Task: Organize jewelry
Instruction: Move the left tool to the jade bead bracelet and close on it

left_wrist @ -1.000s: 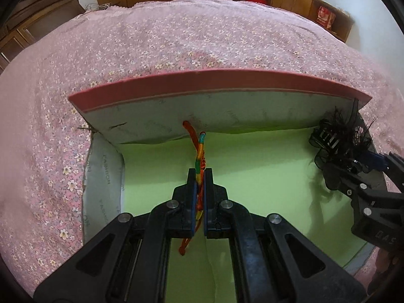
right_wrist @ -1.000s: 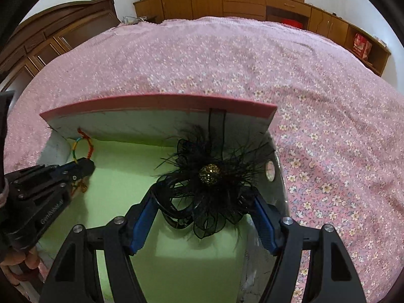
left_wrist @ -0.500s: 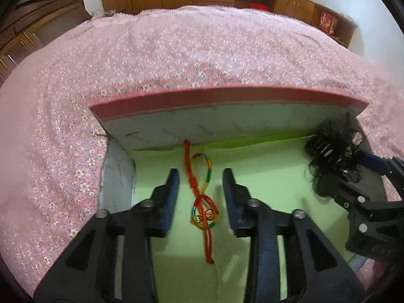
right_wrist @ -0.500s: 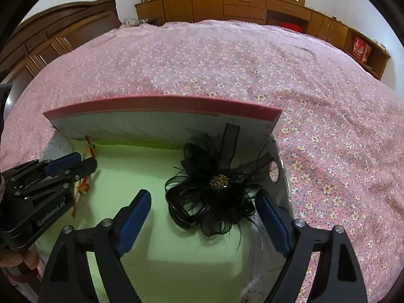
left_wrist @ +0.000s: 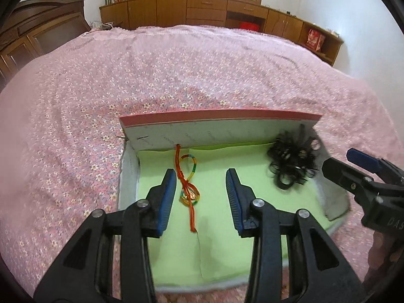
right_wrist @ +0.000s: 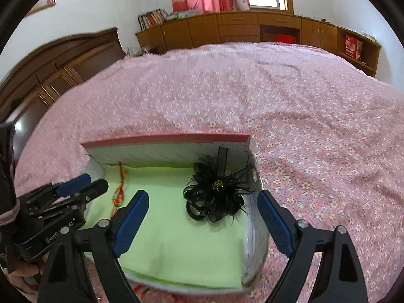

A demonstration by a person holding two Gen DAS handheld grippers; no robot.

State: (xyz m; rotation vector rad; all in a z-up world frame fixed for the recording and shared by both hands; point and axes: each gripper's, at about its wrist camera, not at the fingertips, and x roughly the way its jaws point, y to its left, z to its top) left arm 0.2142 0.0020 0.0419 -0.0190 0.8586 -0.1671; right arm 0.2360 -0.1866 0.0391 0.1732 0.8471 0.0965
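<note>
Now that both sets of fingers have just opened, my left gripper [left_wrist: 200, 192] and right gripper [right_wrist: 203, 213] stand apart and empty; cord bracelet [left_wrist: 188, 180] and black feather flower [right_wrist: 217, 193] lie released in the box [left_wrist: 227, 132], lower frame.

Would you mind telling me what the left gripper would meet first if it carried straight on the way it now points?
Most likely the braided cord, which lies loose on the green lining between the open fingers of the left gripper; depth is uncertain.
</note>
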